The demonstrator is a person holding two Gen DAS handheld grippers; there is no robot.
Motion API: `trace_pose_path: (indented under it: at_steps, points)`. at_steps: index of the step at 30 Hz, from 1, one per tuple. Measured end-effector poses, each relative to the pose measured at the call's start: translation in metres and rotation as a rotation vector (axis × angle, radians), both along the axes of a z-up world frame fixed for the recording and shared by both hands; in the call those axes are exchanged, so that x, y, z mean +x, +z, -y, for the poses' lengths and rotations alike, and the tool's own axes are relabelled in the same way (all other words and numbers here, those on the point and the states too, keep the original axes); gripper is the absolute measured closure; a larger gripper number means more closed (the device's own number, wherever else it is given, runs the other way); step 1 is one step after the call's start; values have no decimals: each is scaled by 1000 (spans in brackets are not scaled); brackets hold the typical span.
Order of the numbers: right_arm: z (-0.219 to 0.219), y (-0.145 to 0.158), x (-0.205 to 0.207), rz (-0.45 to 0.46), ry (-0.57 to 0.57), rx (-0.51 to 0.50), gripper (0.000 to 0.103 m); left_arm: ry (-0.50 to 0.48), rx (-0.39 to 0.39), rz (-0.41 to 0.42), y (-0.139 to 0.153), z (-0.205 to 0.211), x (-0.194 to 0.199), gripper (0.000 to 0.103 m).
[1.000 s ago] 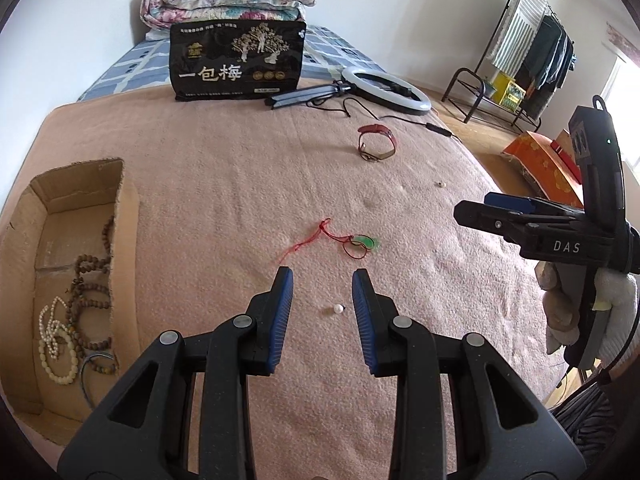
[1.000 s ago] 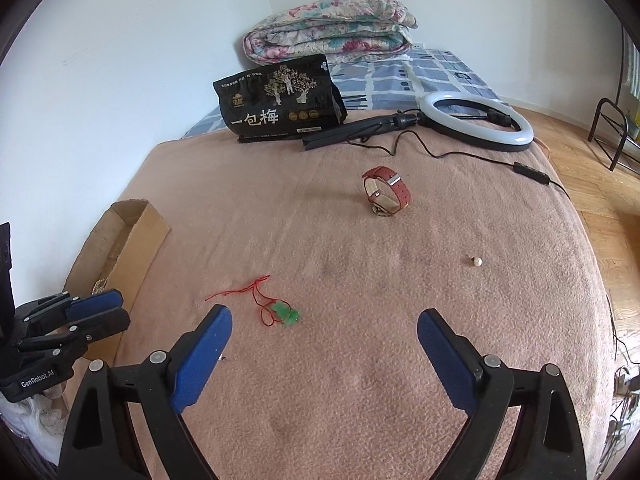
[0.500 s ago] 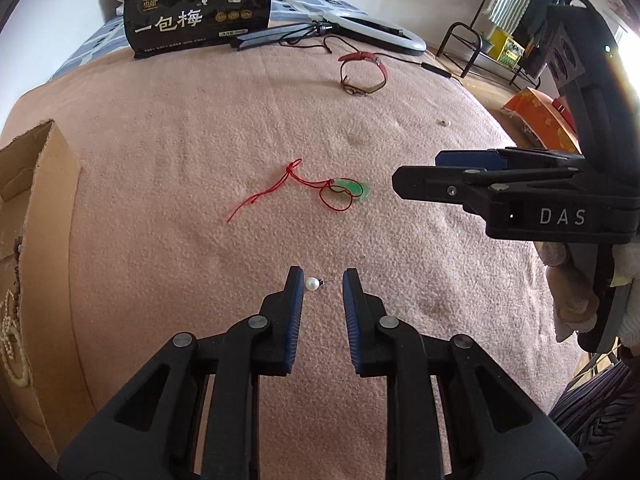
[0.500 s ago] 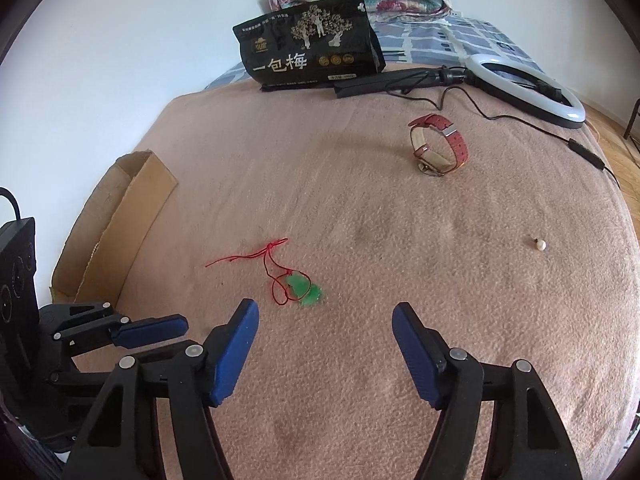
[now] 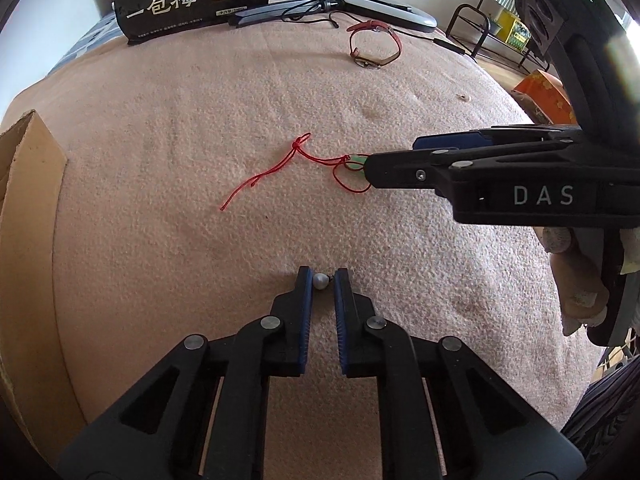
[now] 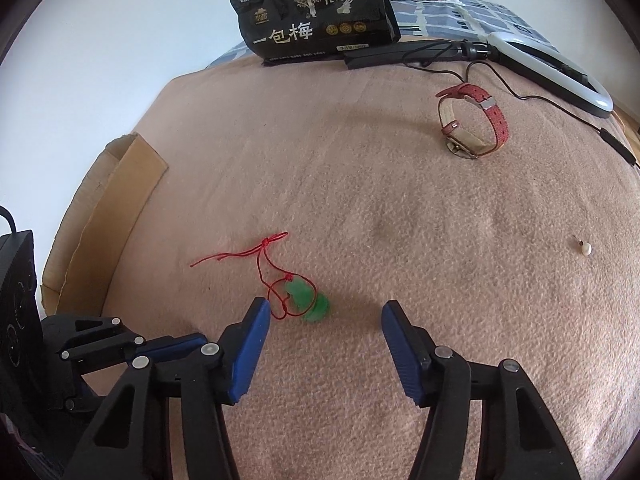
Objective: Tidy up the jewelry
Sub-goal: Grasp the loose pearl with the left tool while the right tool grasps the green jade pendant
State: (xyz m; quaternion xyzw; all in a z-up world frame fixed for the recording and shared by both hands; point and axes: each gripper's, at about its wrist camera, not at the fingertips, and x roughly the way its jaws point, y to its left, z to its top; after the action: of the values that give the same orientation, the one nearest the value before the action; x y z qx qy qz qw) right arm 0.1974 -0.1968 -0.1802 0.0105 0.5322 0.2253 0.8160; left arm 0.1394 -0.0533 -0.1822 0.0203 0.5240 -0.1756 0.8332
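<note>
My left gripper [image 5: 322,277] is down on the pink blanket with a small pearl earring [image 5: 320,281] between its fingertips; the jaws are nearly closed, the left finger touching it, a small gap on the right. My right gripper [image 6: 324,314] is open, low over a green pendant [image 6: 308,304] on a red cord [image 6: 266,258]; in the left wrist view it [image 5: 374,170] covers most of the pendant. A red-strap watch [image 6: 474,122] lies far back. A second pearl earring [image 6: 586,249] lies at the right.
A cardboard box [image 6: 104,208] stands at the blanket's left edge, also in the left wrist view [image 5: 24,216]. A black snack bag [image 6: 316,20], a ring light [image 6: 552,72] with its cable and folded bedding are at the back. A metal rack [image 5: 484,32] stands beyond the bed.
My left gripper has dropped to the blanket and narrowed around the pearl earring. My right gripper has moved forward and down over the green pendant, jaws narrowing but still open.
</note>
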Motion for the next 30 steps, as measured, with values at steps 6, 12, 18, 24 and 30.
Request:
trace_pose_path:
  at_steps: [6,12,18,24,30]
  points:
    - [-16,-3,5,30,41,-57,46,-2,19,18,1,-1,-3,94]
    - [-30,-7,5,68,78,-136,51,12,21,17,1,-9,-3,94]
    - [-35,-6,3,94,87,-181,78,25,24,18,2,-15,-4,94]
    - [-31,-4,2,92,67,-170,87,39,22,28,7,-21,-7,94]
    - [-24,2,-3,91,32,-146,88,60,2,49,18,-30,-8,94]
